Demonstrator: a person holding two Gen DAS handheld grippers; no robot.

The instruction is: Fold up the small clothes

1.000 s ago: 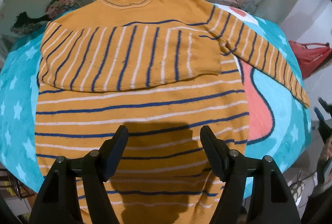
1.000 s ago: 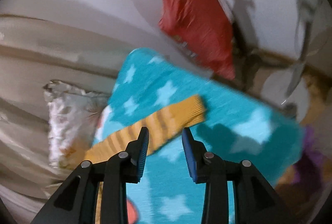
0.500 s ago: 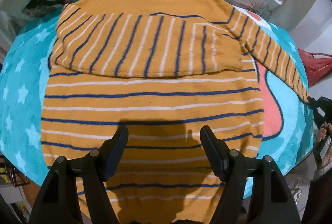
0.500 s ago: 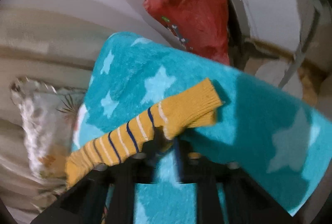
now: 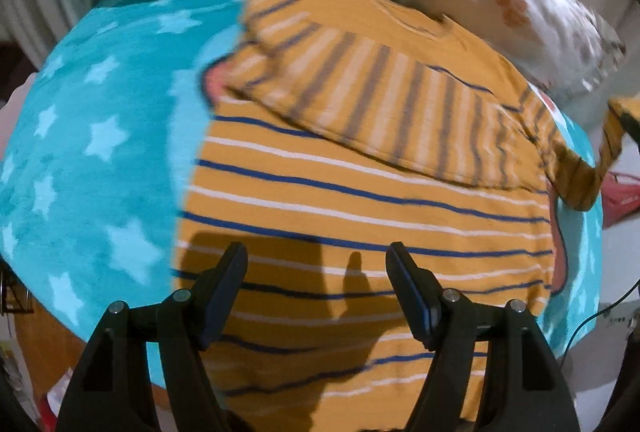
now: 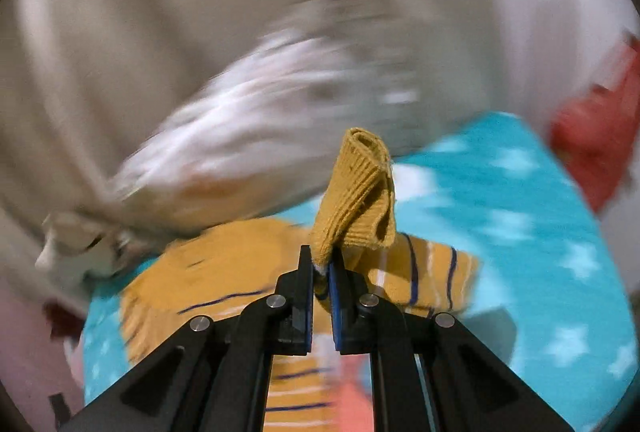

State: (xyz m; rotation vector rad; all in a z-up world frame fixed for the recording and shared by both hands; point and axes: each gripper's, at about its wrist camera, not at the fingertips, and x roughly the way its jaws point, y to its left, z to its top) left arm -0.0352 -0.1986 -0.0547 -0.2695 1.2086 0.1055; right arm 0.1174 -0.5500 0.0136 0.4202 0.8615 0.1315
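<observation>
The right tongs point(image 6: 321, 269) grip the ribbed cuff point(image 6: 357, 197) of the orange knitted sweater with blue and white stripes point(image 5: 360, 216), whose body lies toward their eight o'clock, under the open, empty left tongs point(image 5: 316, 292)

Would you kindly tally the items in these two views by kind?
Striped sweater: 1
Star-patterned blanket: 1
Floral pillows: 1 clearly seen; more too blurred to count
Red bag: 1
Claws: 2 (left claw, right claw)
Total: 6
</observation>
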